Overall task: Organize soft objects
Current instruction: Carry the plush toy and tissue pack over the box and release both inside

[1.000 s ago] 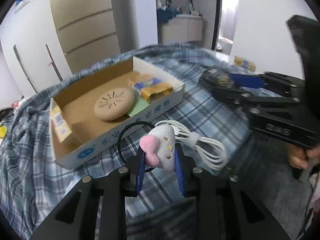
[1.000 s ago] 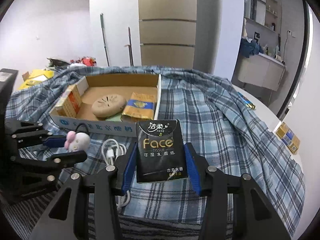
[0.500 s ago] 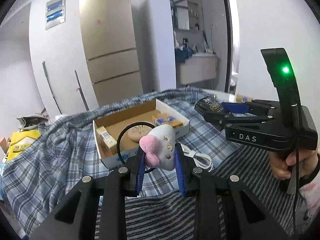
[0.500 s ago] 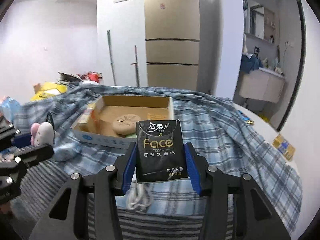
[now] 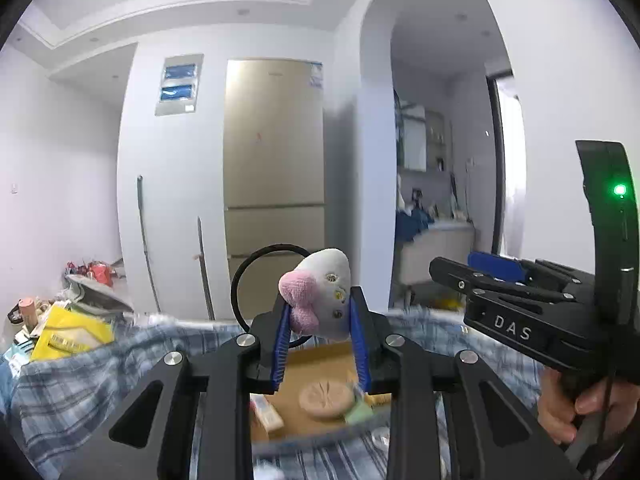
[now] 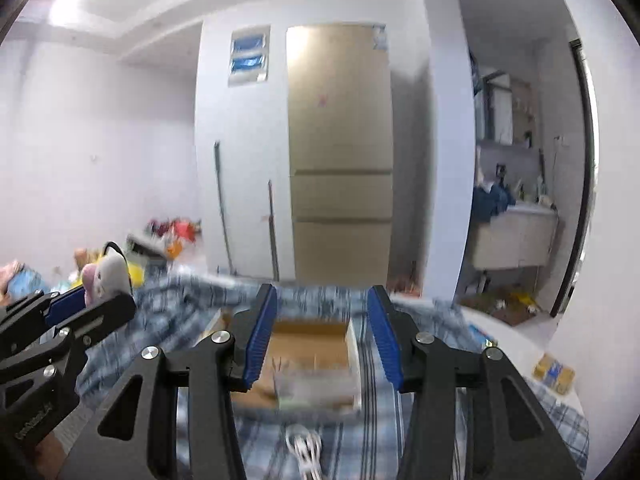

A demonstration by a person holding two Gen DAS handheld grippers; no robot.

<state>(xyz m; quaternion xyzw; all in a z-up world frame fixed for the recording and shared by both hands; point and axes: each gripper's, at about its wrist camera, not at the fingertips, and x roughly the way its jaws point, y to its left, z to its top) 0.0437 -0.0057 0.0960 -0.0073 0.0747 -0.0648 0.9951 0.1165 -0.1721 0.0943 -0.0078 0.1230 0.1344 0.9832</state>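
My left gripper (image 5: 320,344) is shut on a small white plush toy (image 5: 326,300) with a pink bow and a black loop, held high above the table; it also shows in the right wrist view (image 6: 108,276). My right gripper (image 6: 322,336) is open and empty; the black tissue pack is out of sight. The right gripper shows in the left wrist view (image 5: 476,276). Below both lies the open cardboard box (image 6: 308,336) on the plaid cloth, with a round tan cushion (image 5: 326,400) and small packs inside.
A white coiled cable (image 6: 306,446) lies on the plaid cloth (image 6: 440,420) in front of the box. Yellow packs (image 6: 554,372) lie on the white table at right. A fridge (image 6: 340,160) and clutter stand behind.
Both grippers rose and tilted up away from the table. The black tissue pack left the right gripper, whose jaws now stand open. The left still holds the plush toy.
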